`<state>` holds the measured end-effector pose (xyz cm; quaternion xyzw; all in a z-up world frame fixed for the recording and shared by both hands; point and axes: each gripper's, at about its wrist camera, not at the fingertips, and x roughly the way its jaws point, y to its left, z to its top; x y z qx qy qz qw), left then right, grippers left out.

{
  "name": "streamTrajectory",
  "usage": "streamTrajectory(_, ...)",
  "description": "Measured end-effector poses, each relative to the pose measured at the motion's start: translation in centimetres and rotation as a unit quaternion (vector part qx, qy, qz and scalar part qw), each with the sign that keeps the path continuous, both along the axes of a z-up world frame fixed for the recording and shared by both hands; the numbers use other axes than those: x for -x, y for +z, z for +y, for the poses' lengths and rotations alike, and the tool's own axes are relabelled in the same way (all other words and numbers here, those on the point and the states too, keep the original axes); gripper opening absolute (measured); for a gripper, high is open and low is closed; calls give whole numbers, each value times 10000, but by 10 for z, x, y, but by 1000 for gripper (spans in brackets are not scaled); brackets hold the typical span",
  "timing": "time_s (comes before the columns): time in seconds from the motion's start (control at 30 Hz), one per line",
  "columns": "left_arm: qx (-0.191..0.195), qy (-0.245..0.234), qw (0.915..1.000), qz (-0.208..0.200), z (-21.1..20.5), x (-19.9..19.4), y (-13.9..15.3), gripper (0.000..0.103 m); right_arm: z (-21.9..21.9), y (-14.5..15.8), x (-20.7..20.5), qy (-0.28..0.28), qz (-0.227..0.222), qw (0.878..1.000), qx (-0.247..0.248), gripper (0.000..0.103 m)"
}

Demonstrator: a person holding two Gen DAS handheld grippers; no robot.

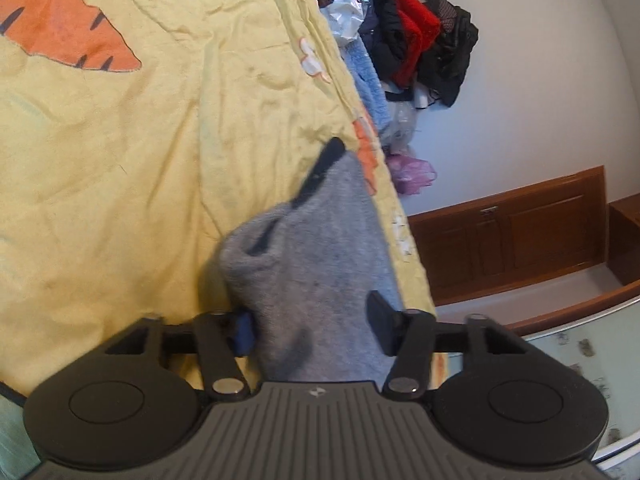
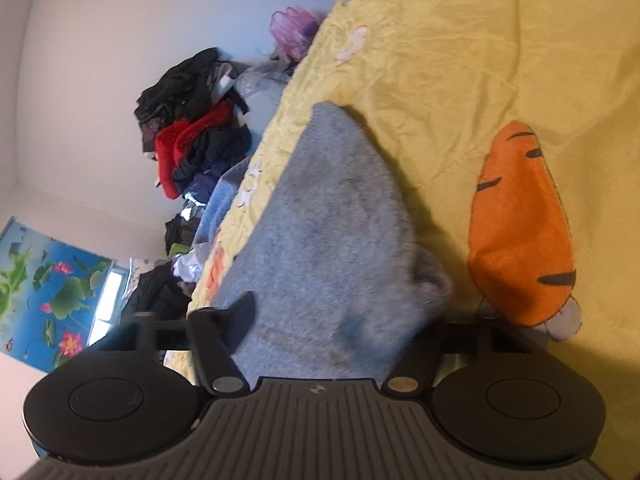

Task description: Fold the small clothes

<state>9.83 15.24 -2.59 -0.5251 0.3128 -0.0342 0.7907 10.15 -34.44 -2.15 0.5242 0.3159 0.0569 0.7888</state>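
Note:
A small grey fuzzy garment (image 1: 316,264) lies on the yellow bed sheet (image 1: 120,160), stretched between both grippers. My left gripper (image 1: 316,324) has the cloth bunched between its wide-set fingers, and a black finger of the other gripper (image 1: 320,168) holds the far end. In the right wrist view the same grey garment (image 2: 332,232) runs from my right gripper (image 2: 332,320) toward the bed's edge. Its left finger (image 2: 240,316) shows, the right one is hidden under the cloth. The frames do not show whether either grip is closed.
The sheet has orange carrot prints (image 1: 64,28) (image 2: 520,236). A pile of dark and red clothes (image 1: 416,36) (image 2: 192,136) lies beyond the bed's edge against the wall, with a blue towel (image 1: 372,84) and plastic bags. A wooden cabinet (image 1: 512,236) stands to the right.

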Motion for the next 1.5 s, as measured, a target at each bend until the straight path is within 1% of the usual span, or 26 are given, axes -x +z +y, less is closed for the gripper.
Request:
streamTrajectory(0.03, -101, -32, 9999, -3, -1, -1, 0, 46, -1, -4, -1, -6, 43, 10000, 18, 38)
streamTrajectory(0.07, -191, -61, 9998, -16, -2, -2, 1, 46, -2, -7, -1, -12, 88, 9999, 66, 32)
streamTrajectory(0.13, -427, -101, 9990, -39, -5, -5, 4, 46, -4, -14, -1, -44, 140, 9999, 74, 13)
streamTrajectory(0.17, -604, -109, 9981, 11, -7, -7, 5, 32, -4, -17, -1, -54, 159, 9998, 62, 9)
streamTrajectory(0.2, -846, -121, 9963, 131, -10, -10, 6, 5, -5, -19, -1, -21, 121, 9999, 55, 7)
streamTrajectory(0.23, -1067, -163, 9939, 245, -12, -13, 7, 5, -4, -18, -2, 25, 105, 9999, 81, 8)
streamTrajectory(0.27, -1156, -184, 9928, 261, -13, -14, 8, 5, -4, -16, -2, 47, 109, 9998, 139, 10)
streamTrajectory(0.3, -1236, -191, 9918, 250, -13, -14, 11, 5, -3, -13, -2, 64, 74, 9998, 189, 13)
streamTrajectory(0.4, -1446, -174, 9893, 5, -15, -6, 30, 5, -2, 1, 0, 72, -219, 9992, 326, 13)
streamTrajectory(0.47, -1527, -232, 9879, -176, -17, 0, 45, 5, -2, 11, 2, 110, -408, 9986, 303, 13)
streamTrajectory(0.57, -1618, -336, 9854, -421, -18, 10, 66, 4, -4, 25, 6, 180, -602, 9977, 238, 13)
streamTrajectory(0.63, -1560, -354, 9855, -565, -17, 21, 79, 4, -6, 33, 10, 238, -724, 9970, 144, 13)
streamTrajectory(0.73, -1553, -394, 9841, -767, -15, 46, 94, 4, -9, 46, 25, 386, -902, 9952, 33, 13)
streamTrajectory(0.8, -1524, -423, 9842, -793, -10, 65, 98, 4, -13, 55, 40, 517, -969, 9939, 32, 13)
streamTrajectory(0.93, -1393, -522, 9870, -612, 2, 113, 91, 4, -21, 60, 80, 752, -915, 9930, -14, 13)
streamTrajectory(0.97, -1420, -557, 9865, -594, 3, 126, 89, 4, -22, 61, 92, 808, -913, 9925, -24, 13)
streamTrajectory(1.03, -1634, -620, 9835, -465, 7, 150, 82, 4, -23, 58, 117, 896, -874, 9921, -38, 13)
streamTrajectory(1.1, -1648, -643, 9841, -135, 12, 164, 64, 4, -22, 48, 137, 931, -689, 9933, -24, 13)
streamTrajectory(1.2, -1826, -704, 9798, 406, 15, 175, 37, 4, -20, 22, 155, 921, -258, 9954, -39, 13)
streamTrajectory(1.23, -1887, -743, 9780, 477, 16, 178, 33, 5, -19, 16, 158, 908, -124, 9958, 25, 15)
streamTrajectory(1.3, -2113, -785, 9726, 576, 18, 183, 34, 7, -19, 16, 166, 801, -84, 9965, 215, 22)
streamTrajectory(1.37, -2284, -681, 9700, 484, 27, 191, 44, 8, -23, 28, 168, 800, 2, 9953, 548, 53)
streamTrajectory(1.4, -2388, -646, 9681, 384, 31, 194, 52, 8, -27, 34, 170, 707, -38, 9947, 743, 78)
streamTrajectory(1.43, -2517, -566, 9656, 320, 34, 195, 59, 9, -35, 41, 173, 546, -191, 9937, 957, 85)
streamTrajectory(1.47, -2653, -463, 9627, 257, 37, 195, 67, 11, -43, 49, 173, 457, -325, 9918, 1151, 85)
streamTrajectory(1.5, -2750, -363, 9606, 164, 39, 192, 77, 23, -53, 55, 168, 404, -346, 9901, 1301, 85)
